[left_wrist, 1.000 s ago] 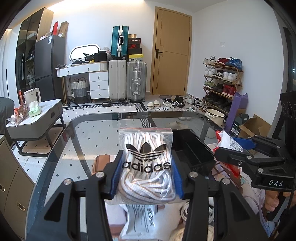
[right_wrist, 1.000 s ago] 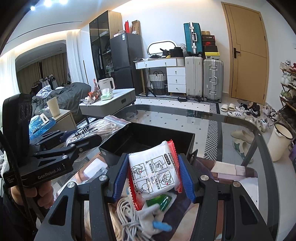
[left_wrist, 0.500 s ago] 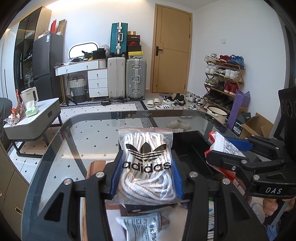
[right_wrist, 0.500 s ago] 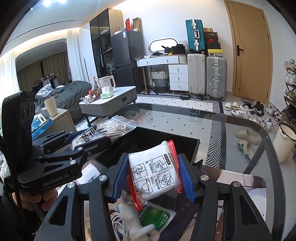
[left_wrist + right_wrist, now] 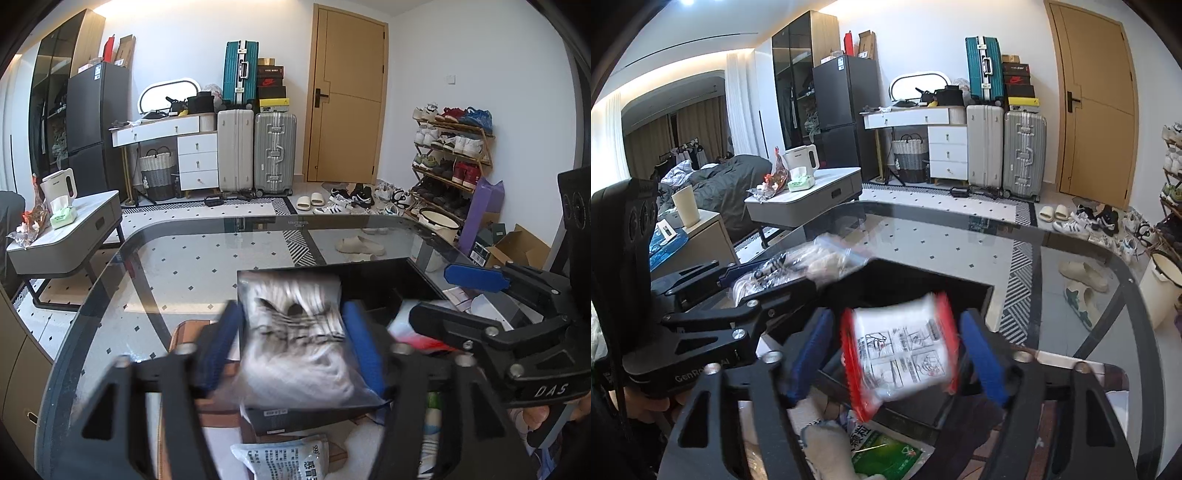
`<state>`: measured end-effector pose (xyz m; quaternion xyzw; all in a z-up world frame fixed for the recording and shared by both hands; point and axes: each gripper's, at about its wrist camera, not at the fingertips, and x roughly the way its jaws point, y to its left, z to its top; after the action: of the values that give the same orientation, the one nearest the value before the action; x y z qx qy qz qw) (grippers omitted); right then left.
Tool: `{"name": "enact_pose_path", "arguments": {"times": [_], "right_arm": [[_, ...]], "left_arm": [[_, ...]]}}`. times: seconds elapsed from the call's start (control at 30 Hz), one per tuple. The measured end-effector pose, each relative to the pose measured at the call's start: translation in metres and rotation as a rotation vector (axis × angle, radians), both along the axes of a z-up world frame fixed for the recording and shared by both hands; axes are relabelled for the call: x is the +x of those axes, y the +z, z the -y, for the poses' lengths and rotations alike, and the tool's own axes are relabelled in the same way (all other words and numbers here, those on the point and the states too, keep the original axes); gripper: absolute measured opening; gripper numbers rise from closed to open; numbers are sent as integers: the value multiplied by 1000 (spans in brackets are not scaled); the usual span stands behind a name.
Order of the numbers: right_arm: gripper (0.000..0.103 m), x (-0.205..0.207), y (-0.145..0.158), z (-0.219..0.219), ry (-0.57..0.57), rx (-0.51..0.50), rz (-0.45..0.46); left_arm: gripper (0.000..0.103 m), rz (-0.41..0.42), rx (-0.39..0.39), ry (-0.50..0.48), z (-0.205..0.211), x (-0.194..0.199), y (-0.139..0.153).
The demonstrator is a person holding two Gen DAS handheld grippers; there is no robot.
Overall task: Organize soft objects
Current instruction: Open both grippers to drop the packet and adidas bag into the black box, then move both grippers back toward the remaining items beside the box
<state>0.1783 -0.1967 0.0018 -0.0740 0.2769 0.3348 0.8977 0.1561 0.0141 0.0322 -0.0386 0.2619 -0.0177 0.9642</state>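
My left gripper (image 5: 293, 343) has its blue pads spread, and the clear Adidas bag of white laces (image 5: 295, 343) sits blurred between them over the near edge of the black box (image 5: 373, 269). My right gripper (image 5: 899, 354) also has its pads apart, with the white and red packet (image 5: 901, 354) tilted and blurred between them above the same black box (image 5: 923, 284). Each gripper shows in the other's view: the right one (image 5: 476, 295) and the left one (image 5: 775, 273).
The box stands on a glass table (image 5: 184, 258) with a brown mat (image 5: 184, 332). A white printed pouch (image 5: 284, 458) and a green packet (image 5: 886, 452) lie at the near edge. A cable bundle (image 5: 827, 443) lies beside them.
Both grippers have opened. The Adidas bag and the red and white packet have come loose and are blurred in motion. Both grippers moved forward over the black box.
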Motion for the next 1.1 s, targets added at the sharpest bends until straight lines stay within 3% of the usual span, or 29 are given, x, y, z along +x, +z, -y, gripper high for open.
{"name": "enact_pose_path", "arguments": {"times": [0.1, 0.17, 0.37, 0.93, 1.1], "right_arm": [[85, -2, 4, 7, 0, 6, 2], [89, -6, 6, 11, -17, 4, 13], [102, -19, 13, 25, -45, 31, 2], [102, -82, 19, 70, -115, 58, -8], [102, -97, 19, 78, -119, 46, -12]], "left_arm": [[87, 7, -27, -4, -4, -6, 3], [103, 9, -32, 16, -7, -11, 5], [103, 16, -13, 59, -14, -29, 9], [103, 40, 46, 110, -17, -94, 8], [103, 40, 32, 113, -20, -109, 6]]}}
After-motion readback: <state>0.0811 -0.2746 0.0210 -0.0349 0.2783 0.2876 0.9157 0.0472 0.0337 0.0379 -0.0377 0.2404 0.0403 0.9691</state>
